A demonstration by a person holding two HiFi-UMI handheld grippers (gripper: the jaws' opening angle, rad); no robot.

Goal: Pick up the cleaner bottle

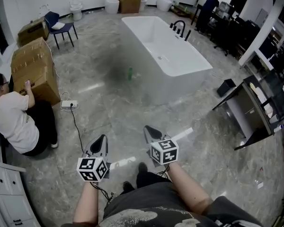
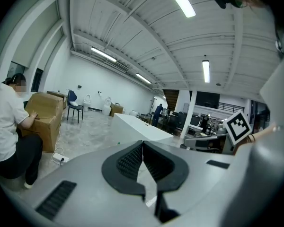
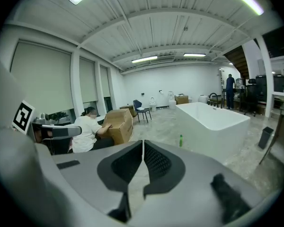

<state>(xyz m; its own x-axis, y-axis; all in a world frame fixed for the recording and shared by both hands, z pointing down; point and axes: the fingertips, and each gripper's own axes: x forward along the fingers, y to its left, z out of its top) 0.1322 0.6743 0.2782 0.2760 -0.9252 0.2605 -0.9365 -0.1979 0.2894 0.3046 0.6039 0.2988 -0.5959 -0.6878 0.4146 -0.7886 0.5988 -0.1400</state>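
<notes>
The little green cleaner bottle (image 1: 130, 73) stands upright on the floor (image 1: 109, 103), just beside the long side of the white bathtub (image 1: 165, 46). It is far from both claws. The left claw (image 1: 102, 138) and the right claw (image 1: 148, 129) are both pinched tight, with nothing in them. To do this step well, I think the person should walk up close first, then open one claw wide, bring it down low and slide it around the bottle's middle. The tub wall is very near, so coming from the open floor side looks safest, or the bottle may tip.
</notes>
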